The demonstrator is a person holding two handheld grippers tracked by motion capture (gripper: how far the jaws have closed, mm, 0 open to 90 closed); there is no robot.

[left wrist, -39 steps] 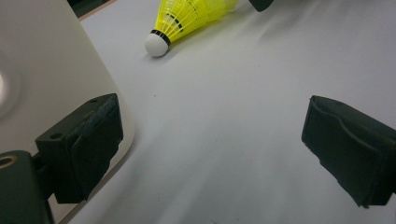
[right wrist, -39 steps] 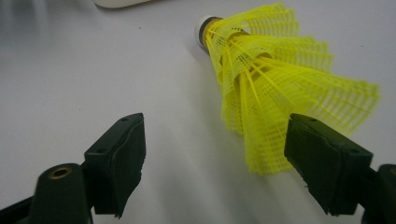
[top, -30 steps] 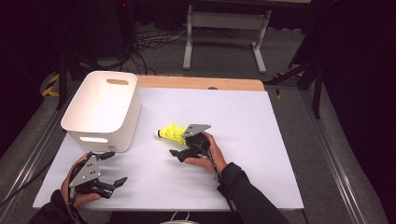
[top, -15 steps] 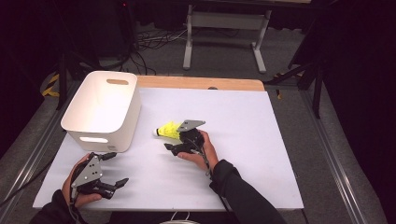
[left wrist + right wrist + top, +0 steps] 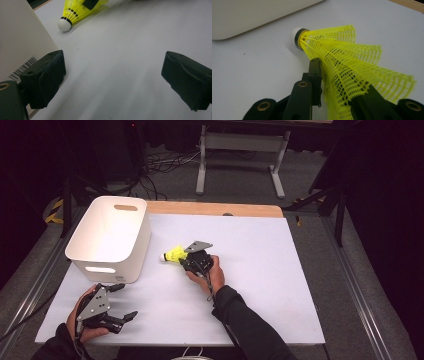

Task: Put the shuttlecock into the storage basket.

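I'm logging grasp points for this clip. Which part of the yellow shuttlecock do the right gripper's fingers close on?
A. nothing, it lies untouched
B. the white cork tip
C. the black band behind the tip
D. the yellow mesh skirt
D: in the right gripper view the right gripper has its fingers pinching the yellow mesh skirt of the shuttlecock, whose white cork tip points away toward the white bin.

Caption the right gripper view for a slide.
Right tool pinches the yellow shuttlecock's mesh skirt beside the white bin.

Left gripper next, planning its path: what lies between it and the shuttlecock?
Bare white table, seen in the left gripper view, between left gripper and shuttlecock.
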